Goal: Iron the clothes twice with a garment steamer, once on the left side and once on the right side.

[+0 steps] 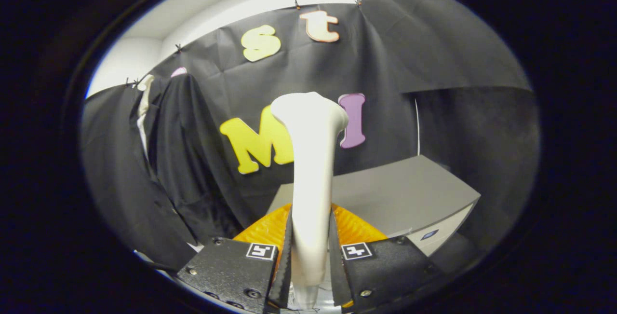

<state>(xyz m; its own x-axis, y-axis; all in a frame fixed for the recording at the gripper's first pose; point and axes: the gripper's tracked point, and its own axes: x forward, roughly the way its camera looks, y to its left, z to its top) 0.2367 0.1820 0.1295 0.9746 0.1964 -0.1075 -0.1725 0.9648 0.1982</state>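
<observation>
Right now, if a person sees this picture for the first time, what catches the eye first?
First, the white garment steamer standing upright between the fingers of the gripper, which is shut on its handle. Beyond it sits a grey box, and dark clothes hang against the booth wall, off to the steamer's left.

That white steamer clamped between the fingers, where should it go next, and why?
Probably swing it toward the dark garment hanging beyond the fingers, on their left side. The gripper is shut on the white steamer, both fingers pressing its handle, so the hold looks ready. Its head points up at the booth wall, well apart from the garment, so no ironing pass can start yet.
</observation>
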